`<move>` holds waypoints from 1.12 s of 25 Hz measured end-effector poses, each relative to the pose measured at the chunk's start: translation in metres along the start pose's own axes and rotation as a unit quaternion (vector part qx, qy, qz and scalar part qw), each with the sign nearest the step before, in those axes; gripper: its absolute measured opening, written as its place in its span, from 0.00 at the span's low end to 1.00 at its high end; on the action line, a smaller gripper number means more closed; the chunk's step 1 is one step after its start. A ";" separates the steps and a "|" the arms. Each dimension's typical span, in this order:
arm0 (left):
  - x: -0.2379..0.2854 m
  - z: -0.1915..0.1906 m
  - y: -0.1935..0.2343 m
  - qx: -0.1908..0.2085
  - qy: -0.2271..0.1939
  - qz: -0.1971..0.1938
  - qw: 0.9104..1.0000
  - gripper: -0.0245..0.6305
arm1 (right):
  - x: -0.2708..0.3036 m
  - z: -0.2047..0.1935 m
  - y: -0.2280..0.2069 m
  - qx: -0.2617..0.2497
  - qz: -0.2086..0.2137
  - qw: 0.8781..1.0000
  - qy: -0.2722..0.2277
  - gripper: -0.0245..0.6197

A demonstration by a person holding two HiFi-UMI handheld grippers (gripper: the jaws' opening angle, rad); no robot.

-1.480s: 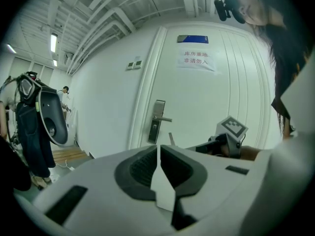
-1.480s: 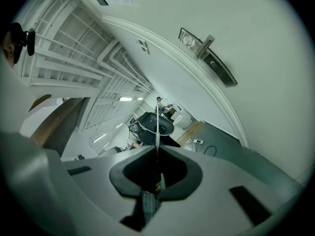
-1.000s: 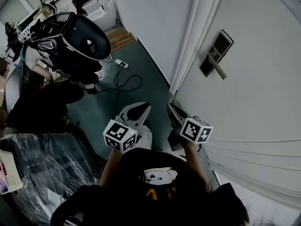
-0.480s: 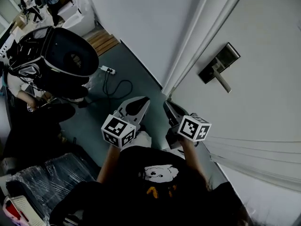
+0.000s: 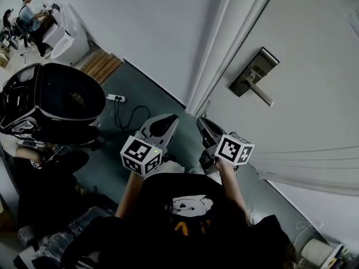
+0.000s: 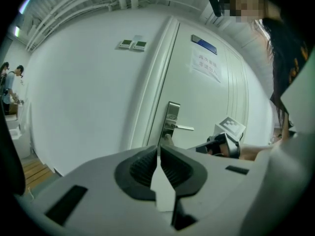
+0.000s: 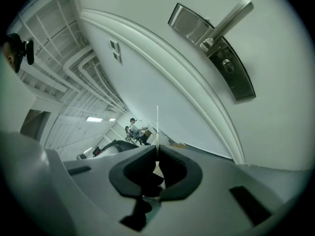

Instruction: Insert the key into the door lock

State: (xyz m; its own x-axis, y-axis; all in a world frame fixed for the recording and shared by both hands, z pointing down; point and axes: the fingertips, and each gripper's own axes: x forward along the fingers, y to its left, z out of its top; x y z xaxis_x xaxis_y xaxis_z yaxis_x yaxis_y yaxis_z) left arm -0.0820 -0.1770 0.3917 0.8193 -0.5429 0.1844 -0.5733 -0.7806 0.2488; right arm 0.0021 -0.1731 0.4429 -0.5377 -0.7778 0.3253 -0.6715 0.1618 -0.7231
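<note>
The white door carries a steel lock plate with a lever handle. In the right gripper view the plate shows its keyhole under the handle. My right gripper is shut on a thin key, seen edge-on and sticking out of the jaws, well short of the lock. In the head view this gripper is held low, below and left of the plate. My left gripper is beside it, shut with nothing between its jaws.
The door frame runs left of the lock. A large black round seat stands on the floor at the left, near a power strip with its cable. A paper notice hangs on the door. People work far off.
The head view has swung, so the black seat slid lower left and the lock sits slightly higher. Both grippers stay low before the door, jaws unchanged.
</note>
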 end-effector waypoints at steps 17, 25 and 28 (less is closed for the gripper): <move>0.056 0.000 -0.034 0.022 0.030 -0.135 0.990 0.07 | -0.019 0.043 -0.044 0.113 0.008 0.988 -0.107 0.07; 0.095 0.004 -0.051 0.041 0.025 -0.165 0.985 0.07 | -0.025 0.063 -0.084 0.141 0.020 0.982 -0.123 0.07; 0.105 0.005 -0.055 0.045 0.021 -0.172 0.984 0.07 | -0.025 0.070 -0.099 0.150 0.019 0.981 -0.125 0.07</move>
State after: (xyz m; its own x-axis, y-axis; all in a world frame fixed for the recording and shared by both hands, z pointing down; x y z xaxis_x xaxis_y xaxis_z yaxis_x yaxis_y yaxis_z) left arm 0.0357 -0.1926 0.3922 0.9624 -0.2300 0.1445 -0.2577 -0.9413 0.2179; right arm 0.1181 -0.2119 0.4636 -0.3934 -0.9050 0.1616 -0.4533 0.0381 -0.8905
